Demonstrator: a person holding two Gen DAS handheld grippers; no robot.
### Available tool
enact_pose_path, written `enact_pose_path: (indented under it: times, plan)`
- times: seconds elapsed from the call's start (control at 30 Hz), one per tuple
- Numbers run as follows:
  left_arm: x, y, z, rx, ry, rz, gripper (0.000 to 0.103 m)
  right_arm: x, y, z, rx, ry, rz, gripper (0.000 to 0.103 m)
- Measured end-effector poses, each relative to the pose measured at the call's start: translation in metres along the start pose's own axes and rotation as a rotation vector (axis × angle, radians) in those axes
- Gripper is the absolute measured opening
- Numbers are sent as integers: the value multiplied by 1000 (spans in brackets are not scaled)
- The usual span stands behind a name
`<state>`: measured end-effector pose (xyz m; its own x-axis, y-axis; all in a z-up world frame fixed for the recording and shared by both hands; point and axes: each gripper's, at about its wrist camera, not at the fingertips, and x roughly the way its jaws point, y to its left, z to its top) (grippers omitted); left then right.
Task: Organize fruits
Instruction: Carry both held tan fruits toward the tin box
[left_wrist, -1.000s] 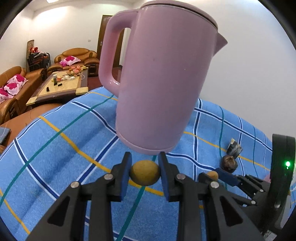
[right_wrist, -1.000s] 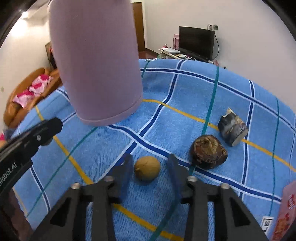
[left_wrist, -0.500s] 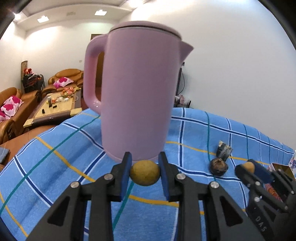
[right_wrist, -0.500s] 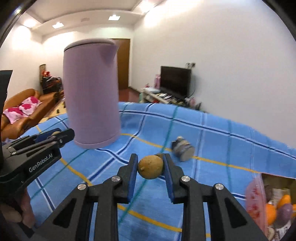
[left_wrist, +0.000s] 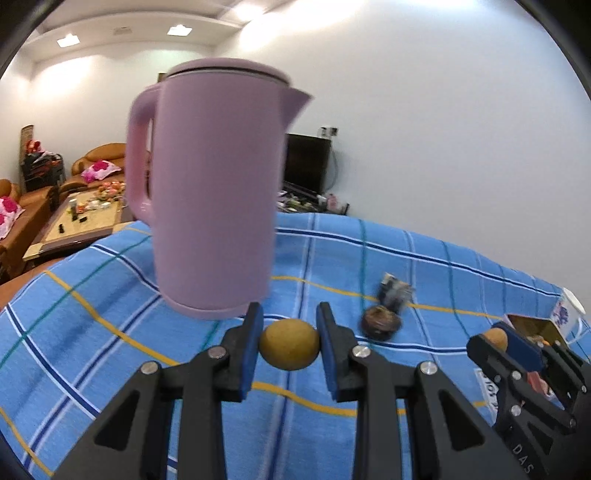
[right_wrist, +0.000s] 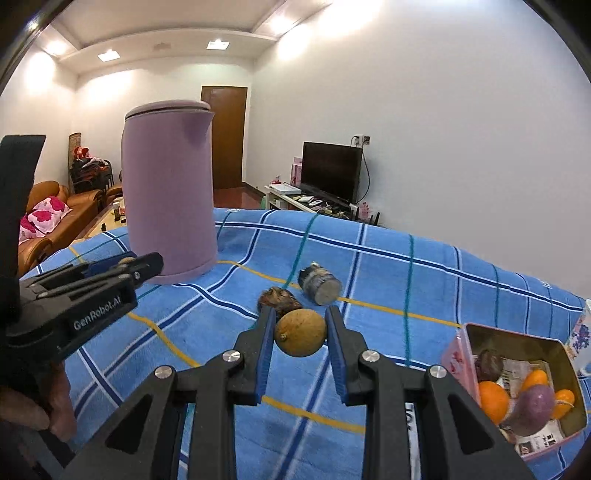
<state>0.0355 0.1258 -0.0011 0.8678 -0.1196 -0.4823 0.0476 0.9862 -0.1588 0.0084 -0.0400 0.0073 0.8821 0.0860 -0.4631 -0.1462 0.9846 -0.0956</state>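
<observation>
My left gripper (left_wrist: 289, 347) is shut on a small yellow-brown round fruit (left_wrist: 289, 350), held above the blue plaid cloth. My right gripper (right_wrist: 301, 332) is shut on a second yellow-brown round fruit (right_wrist: 301, 332), also lifted. A dark brown wrinkled fruit (right_wrist: 279, 300) and a dark cut fruit piece (right_wrist: 319, 283) lie on the cloth just beyond the right gripper. They also show in the left wrist view, the wrinkled fruit (left_wrist: 380, 324) and the cut piece (left_wrist: 396, 291). A pink box (right_wrist: 517, 391) with several fruits stands at the lower right. The left gripper shows at the left of the right wrist view (right_wrist: 147, 264).
A tall pink kettle (left_wrist: 210, 192) stands on the cloth (left_wrist: 110, 332) just behind the left gripper, and shows in the right wrist view (right_wrist: 168, 206). A white patterned cup (left_wrist: 567, 314) stands by the box. Sofas and a TV are far behind.
Both grippers have lifted and swung to the right with their fruits. The right gripper closed on its fruit and picked it off the cloth. The fruit box has come into view.
</observation>
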Motion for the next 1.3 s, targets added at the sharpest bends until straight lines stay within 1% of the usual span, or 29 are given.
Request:
enact_pose_path:
  times: [0.1,0.37,0.47,0.8,0.97,1.3]
  plan:
    - [-1,-15,-4,27,20,-14,31,-8,-12,-3,14,-9,8,30]
    - [-4,-49,-12,84,37,-53,31,-29,-42,-13,51,-23,15,30]
    - [-4,-60,-14,100,42,-56,31,-35,-51,-14,62,-29,18,30]
    - [-8,-94,-18,157,52,-46,31,-47,-79,-17,82,-55,-14,30]
    - [-11,-114,-18,184,48,-65,31,-54,-94,-20,73,-69,-45,30]
    - [-12,-153,-18,220,45,-101,31,-61,-126,-25,107,-75,-84,30]
